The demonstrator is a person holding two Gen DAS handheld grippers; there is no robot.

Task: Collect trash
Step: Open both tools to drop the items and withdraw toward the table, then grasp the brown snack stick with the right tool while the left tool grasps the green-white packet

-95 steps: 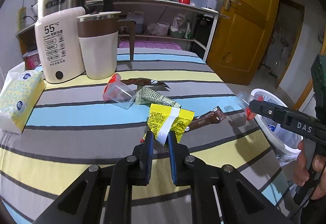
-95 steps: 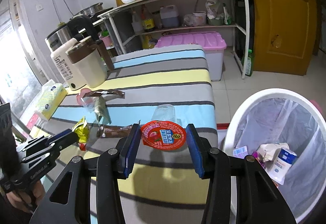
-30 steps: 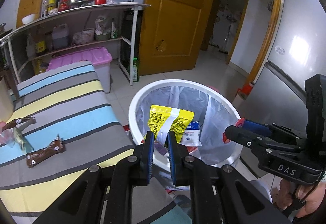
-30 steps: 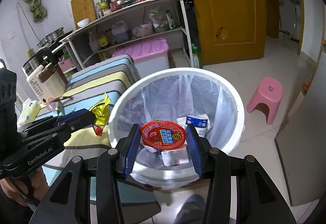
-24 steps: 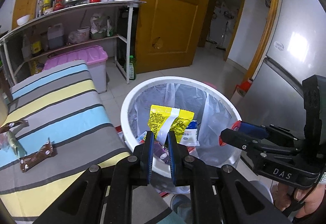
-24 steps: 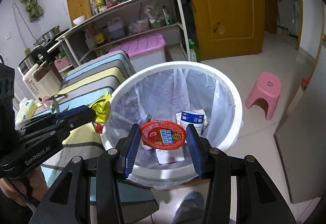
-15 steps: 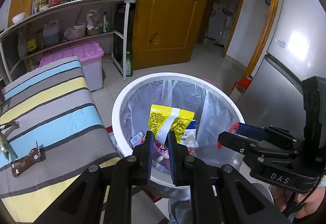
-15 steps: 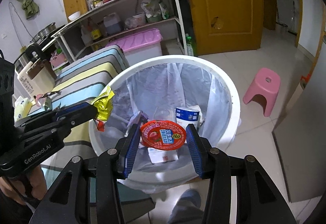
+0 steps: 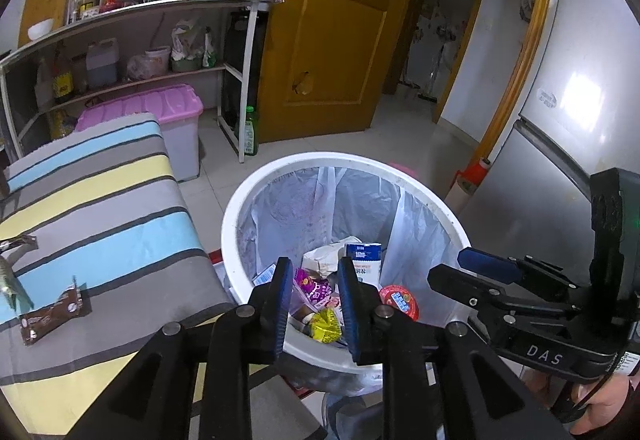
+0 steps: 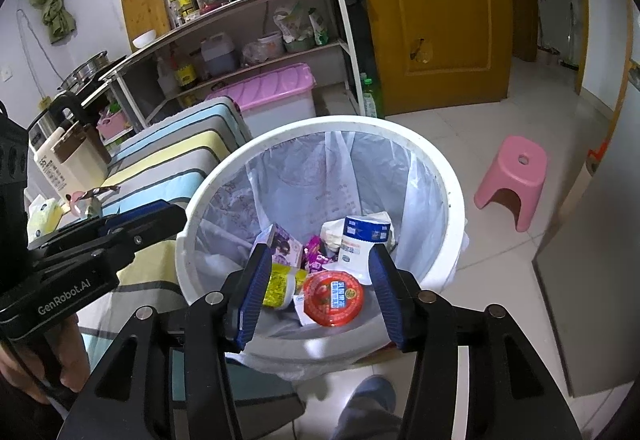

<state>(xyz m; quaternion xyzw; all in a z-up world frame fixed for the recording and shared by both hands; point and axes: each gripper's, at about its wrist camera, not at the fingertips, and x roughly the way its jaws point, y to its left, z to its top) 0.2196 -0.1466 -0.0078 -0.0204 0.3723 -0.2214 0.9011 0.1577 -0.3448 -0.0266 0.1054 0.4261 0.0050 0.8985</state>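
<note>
Your left claw (image 9: 314, 294) hangs over the near rim of the white bin (image 9: 240, 200), and its blue pads have just been opening; they stand apart with nothing between them. The yellow wrapper (image 9: 326, 326) lies down in the bin, on top of the other rubbish near the near wall.

Your right claw (image 10: 316, 294) is over the same bin from the other side. Its jaws have also just been opening, and they stand wide with no contact on anything. The red-lidded cup (image 10: 334, 294) lies loose below them in the bin, lid up, just beside the yellow wrapper (image 10: 280, 286). Around these two lie a blue-and-white carton (image 10: 366, 236), a purple packet (image 10: 282, 246) and crumpled white paper (image 10: 340, 230), all inside the clear liner bag (image 10: 304, 176).

The worktop with the striped cloth (image 9: 100, 208) stands just beside the bin. Near its right edge, close to the bin, a brown wrapper (image 9: 52, 310) lies flat on the grey stripe. Farther in along the left of the left wrist view, a green wrapper (image 9: 10, 282) and a dark wrapper (image 9: 18, 242) are only partly in view.

On the floor beyond the bin a pink stool (image 10: 514, 176) stands well apart from it. Your hand (image 9: 600, 406) grips the right claw's handle at the lower right corner of the left wrist view.
</note>
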